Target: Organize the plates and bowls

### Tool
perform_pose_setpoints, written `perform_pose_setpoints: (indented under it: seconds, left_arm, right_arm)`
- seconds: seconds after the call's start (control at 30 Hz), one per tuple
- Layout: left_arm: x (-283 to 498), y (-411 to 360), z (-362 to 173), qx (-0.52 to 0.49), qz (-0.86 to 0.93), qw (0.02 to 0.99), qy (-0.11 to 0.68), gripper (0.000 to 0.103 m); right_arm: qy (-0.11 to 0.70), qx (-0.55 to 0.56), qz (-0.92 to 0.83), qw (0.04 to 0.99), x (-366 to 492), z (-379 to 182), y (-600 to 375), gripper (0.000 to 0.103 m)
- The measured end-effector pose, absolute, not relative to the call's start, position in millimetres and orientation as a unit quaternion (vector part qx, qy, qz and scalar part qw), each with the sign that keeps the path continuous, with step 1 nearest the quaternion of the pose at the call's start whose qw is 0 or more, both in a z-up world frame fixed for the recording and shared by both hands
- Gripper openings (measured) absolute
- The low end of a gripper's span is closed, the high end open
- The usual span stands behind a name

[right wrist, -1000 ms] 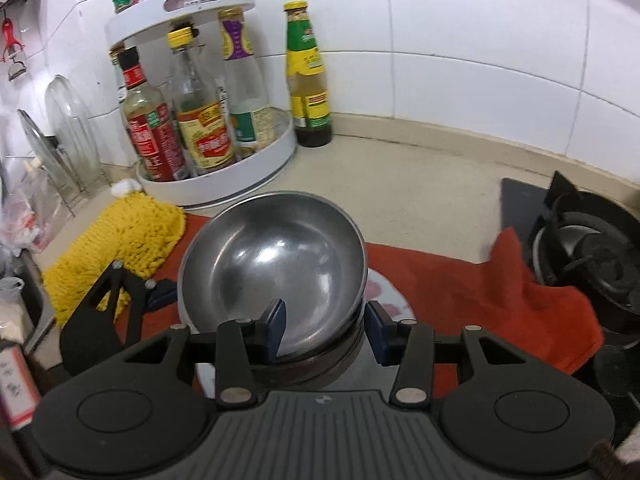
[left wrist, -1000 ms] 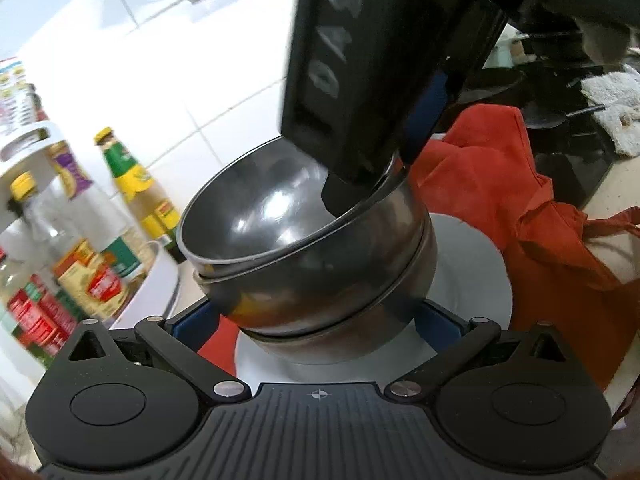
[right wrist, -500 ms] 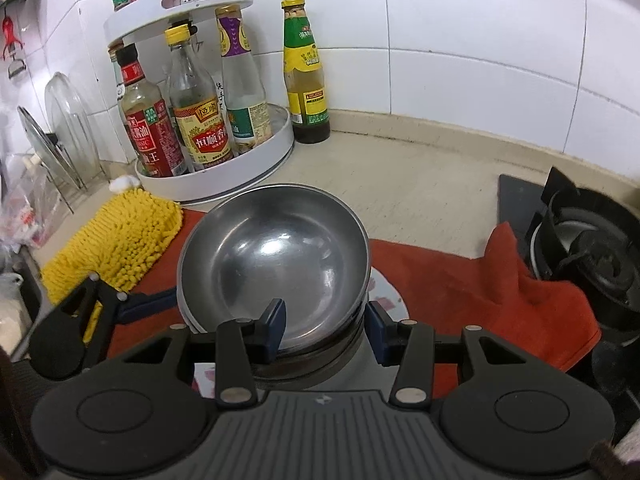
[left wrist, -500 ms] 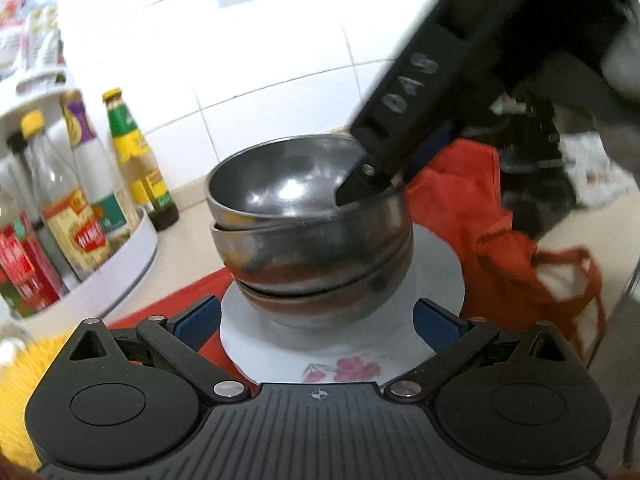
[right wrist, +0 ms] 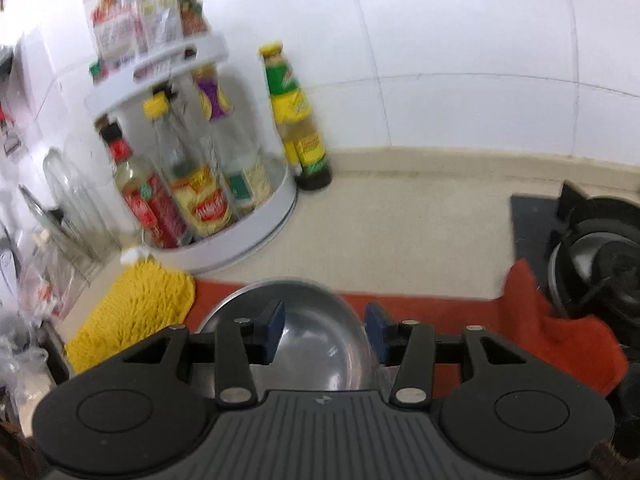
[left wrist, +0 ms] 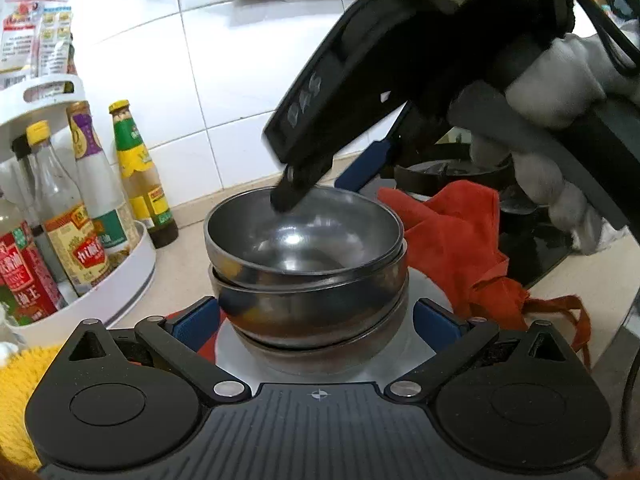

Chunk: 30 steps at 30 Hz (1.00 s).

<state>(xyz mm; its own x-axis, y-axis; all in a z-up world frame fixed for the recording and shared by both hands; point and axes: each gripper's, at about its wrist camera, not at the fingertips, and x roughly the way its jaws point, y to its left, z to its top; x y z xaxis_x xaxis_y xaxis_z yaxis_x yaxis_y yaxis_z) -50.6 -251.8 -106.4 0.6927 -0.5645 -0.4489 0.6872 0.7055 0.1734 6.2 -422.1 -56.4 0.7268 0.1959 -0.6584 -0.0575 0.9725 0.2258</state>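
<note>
Nested steel bowls (left wrist: 306, 264) sit on a white plate (left wrist: 428, 288) at centre frame, over a red cloth (left wrist: 452, 236) on the table. The left gripper (left wrist: 316, 320) flanks the stack, jaws spread, not touching. The right gripper (right wrist: 324, 330), above the top bowl's rim, has just been opening its jaws, pinching nothing.

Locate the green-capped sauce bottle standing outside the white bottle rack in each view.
Left wrist: the green-capped bottle stands left of centre, just right of the rack, behind the stacked bowls.
Right wrist: the bottle is up and left of centre, right of the rack.
Shared landmark: the red cloth.
</note>
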Motion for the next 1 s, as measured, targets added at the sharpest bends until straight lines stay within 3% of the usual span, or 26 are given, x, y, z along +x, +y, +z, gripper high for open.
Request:
perform_pose_setpoints:
  seconds: [0.27, 0.67, 1.0]
  left_arm:
    - [-48, -244, -102, 0.163, -0.337, 0.907, 0.191, 0.103]
    - [-57, -211, -65, 0.125, -0.264, 0.934, 0.204, 0.103]
    - [-59, -196, -51, 0.089, -0.203, 0.945, 0.241, 0.103]
  right_arm:
    - [0.368, 0.075, 0.082, 0.923, 1, -49, -425, 0.047]
    - [0.328, 0.08, 0.012, 0.941, -86, -30, -419, 0.047]
    - [0.337, 0.097, -0.049, 0.935, -130, -48, -393, 0.057]
